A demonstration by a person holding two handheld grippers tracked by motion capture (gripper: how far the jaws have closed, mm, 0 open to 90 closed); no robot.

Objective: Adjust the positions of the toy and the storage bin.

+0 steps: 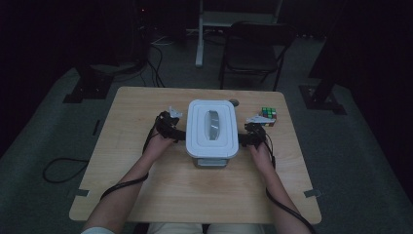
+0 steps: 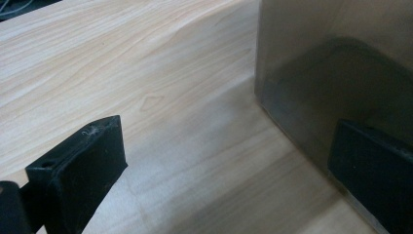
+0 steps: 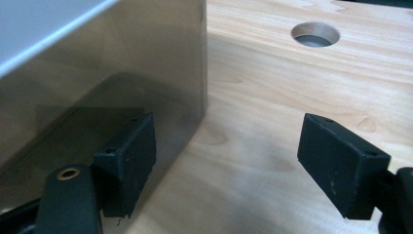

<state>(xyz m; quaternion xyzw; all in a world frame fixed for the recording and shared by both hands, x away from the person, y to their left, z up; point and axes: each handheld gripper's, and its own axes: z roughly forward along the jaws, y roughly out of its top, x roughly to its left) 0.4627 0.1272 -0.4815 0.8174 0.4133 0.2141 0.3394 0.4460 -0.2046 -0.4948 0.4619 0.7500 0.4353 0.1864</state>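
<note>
Two grippers, left and right, flank my white box; jaws apart, unclamped. Uneven squeeze risks skewing it across surface.

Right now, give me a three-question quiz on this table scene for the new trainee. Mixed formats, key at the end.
1. True or false: the white lidded box sits between the left gripper and the right gripper.
2. Multiple choice: what lies on the table just beyond the right gripper? A) a colour puzzle cube B) a mug C) a screwdriver
3. Short answer: in the right gripper view, are the fingers clamped together or spread apart?

Key: 1 true. 2 A. 3 spread apart, one finger against the box wall, the other over bare table.
</note>
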